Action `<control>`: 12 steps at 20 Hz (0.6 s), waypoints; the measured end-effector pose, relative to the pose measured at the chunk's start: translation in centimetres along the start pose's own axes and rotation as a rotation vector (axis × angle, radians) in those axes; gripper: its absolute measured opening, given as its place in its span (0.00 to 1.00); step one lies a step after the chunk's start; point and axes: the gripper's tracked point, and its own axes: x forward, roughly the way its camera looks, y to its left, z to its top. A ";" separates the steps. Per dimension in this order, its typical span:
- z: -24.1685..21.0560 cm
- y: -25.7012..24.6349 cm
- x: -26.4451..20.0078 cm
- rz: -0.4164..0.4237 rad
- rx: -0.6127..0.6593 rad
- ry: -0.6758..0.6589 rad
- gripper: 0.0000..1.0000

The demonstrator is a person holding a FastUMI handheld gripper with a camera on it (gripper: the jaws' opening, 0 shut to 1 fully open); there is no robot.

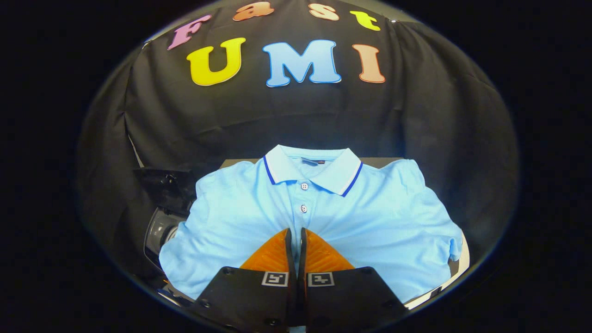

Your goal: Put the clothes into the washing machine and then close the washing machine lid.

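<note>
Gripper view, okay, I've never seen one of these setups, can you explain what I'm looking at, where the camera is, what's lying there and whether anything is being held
This picture comes from a wide-angle camera mounted on a handheld gripper, a two-finger tool a person carries by hand. The camera looks forward along the two fingers, which is why they rise from the bottom of the picture. Lying flat just ahead of and under them is a light blue polo shirt, collar pointing away, with buttons and a dark blue stripe on the collar edge. The fingers are closed together over the shirt's chest, and the cloth puckers toward them, so they seem to be pinching a fold. Beside the shirt's sleeve sits a grey rounded machine part, possibly the washing machine. Behind hangs the booth's black cloth wall.
</note>
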 end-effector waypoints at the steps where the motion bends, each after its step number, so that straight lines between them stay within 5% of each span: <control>1: 0.0 0.3 -0.1 0.026 0.046 -0.001 0.02; 7: 0.9 1.4 -1.1 0.256 0.483 -0.004 0.02; 12: 2.3 2.8 -3.5 0.333 0.507 -0.052 0.02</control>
